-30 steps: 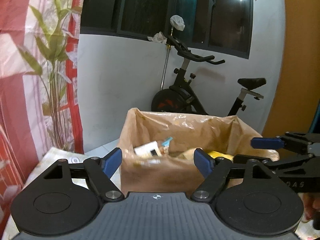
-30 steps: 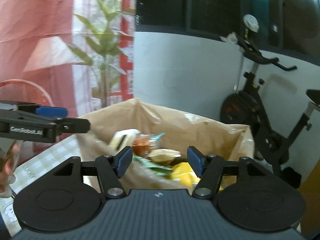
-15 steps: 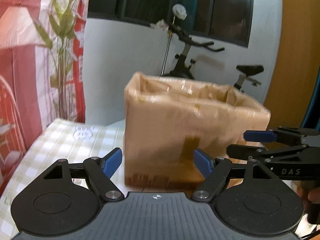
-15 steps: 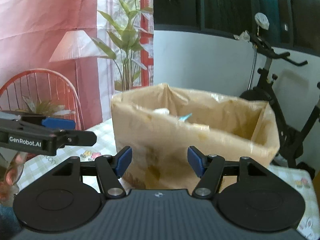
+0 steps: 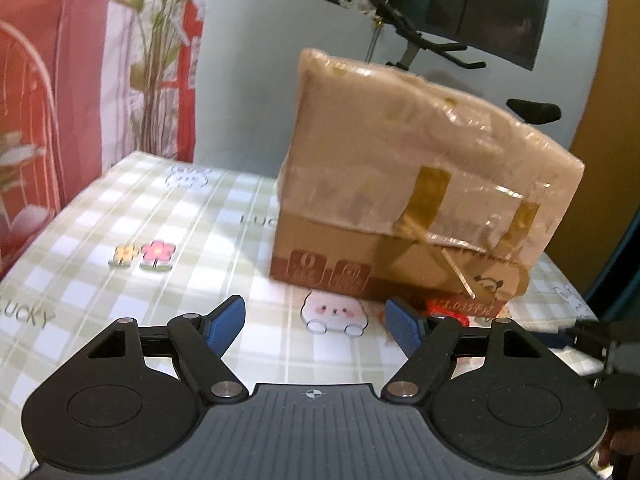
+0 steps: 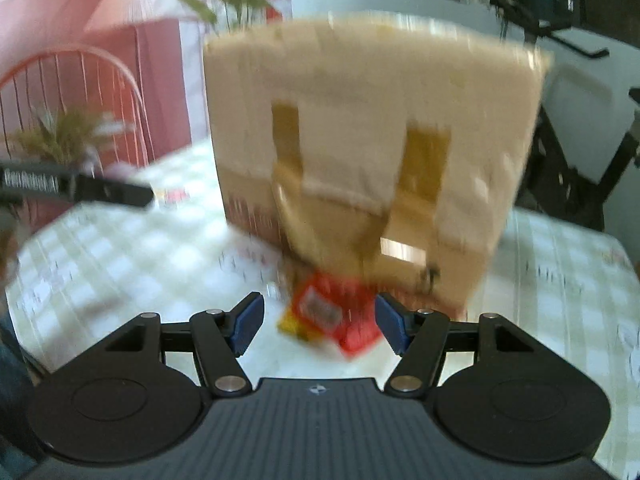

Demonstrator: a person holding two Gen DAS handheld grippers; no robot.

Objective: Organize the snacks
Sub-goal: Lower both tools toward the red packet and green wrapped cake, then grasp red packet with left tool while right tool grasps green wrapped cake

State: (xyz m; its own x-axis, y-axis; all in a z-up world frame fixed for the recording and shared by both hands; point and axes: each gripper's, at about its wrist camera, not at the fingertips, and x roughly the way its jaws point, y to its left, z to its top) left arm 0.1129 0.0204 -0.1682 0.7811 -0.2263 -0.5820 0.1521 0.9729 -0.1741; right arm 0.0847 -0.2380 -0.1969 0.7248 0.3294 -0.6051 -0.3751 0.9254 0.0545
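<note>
Red snack packet [image 6: 334,316] on worktop [image 5: 132,220] by cardboard box [image 5: 416,200]: light, crinkly, slippery. Pinch an edge. Right gripper [image 6: 319,322] and left gripper [image 5: 316,326] fingers wide, empty.

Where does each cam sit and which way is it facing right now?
Left wrist: on the left gripper, looking forward and down along its open fingers at the cardboard box on the checked tablecloth; the right gripper shows at the right edge.
Right wrist: on the right gripper, open, facing the same box, blurred, with a red snack packet between its fingertips; the left gripper crosses at left.
Shared: box, tablecloth, red packet, exercise bike.
</note>
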